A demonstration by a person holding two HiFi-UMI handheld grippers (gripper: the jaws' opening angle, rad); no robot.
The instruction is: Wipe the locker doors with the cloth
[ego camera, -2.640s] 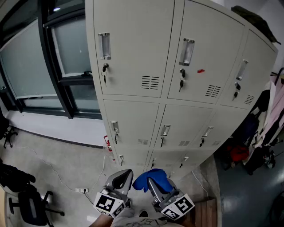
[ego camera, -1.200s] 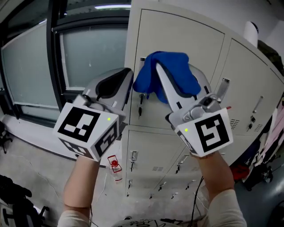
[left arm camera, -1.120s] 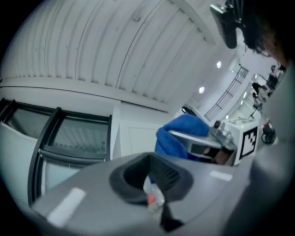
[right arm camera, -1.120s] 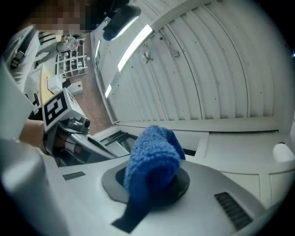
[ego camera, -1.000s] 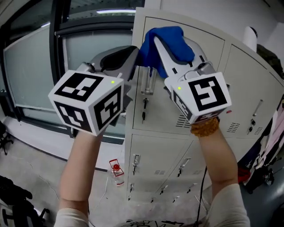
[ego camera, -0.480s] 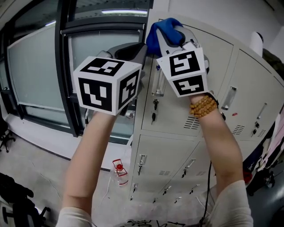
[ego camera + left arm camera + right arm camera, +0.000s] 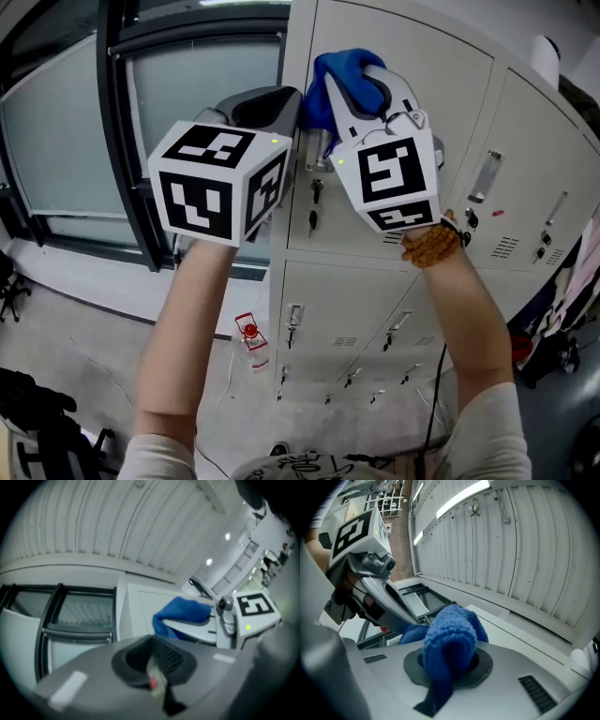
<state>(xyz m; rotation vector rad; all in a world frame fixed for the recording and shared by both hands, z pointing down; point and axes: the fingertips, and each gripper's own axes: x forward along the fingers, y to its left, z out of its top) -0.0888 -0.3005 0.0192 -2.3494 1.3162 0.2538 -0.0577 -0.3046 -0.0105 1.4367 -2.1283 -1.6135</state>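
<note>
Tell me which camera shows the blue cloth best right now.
The right gripper view: the cloth sits centre frame, folded and clamped in the right hand-held gripper. The head view shows only a bunch at that gripper's tip, before the locker; the left gripper view catches it side-on, farther off.

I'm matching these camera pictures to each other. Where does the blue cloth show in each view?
Head view: cloth top centre, against the locker.
Left gripper view: just right of centre.
Right gripper view: centre, clamped in the right gripper.
Shared landmark: the dark window frame, left of the cloth in all three.
</note>
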